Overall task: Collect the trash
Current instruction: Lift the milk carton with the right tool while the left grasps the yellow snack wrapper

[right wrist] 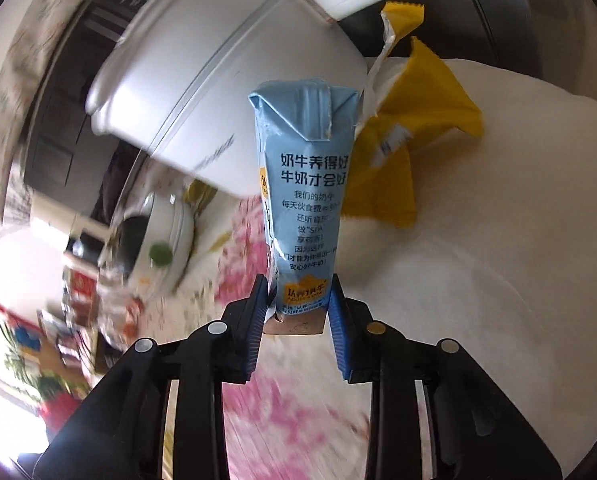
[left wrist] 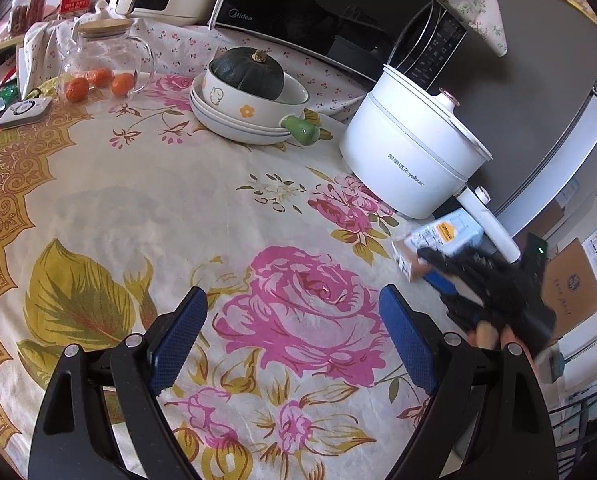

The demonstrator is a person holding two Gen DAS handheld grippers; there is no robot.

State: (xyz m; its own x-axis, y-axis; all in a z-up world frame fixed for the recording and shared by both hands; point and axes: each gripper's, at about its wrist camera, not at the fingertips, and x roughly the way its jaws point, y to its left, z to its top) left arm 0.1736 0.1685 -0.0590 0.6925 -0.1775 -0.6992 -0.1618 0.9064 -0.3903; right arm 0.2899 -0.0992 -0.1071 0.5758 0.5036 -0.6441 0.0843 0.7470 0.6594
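Here, our right gripper [right wrist: 298, 304] clamps the base of a blue milk carton [right wrist: 304, 184] near the table's [left wrist: 138, 208] right edge, beside the white Royalstar pot [left wrist: 410, 160]; our left gripper [left wrist: 294, 336] hangs wide, empty.

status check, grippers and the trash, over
Right gripper shut on blue milk carton. Left gripper open, empty, over tablecloth. Yellow wrapper behind carton, white pot close alongside.

Carton [right wrist: 304, 184] before pot [right wrist: 226, 80], beside wrapper [right wrist: 410, 128]
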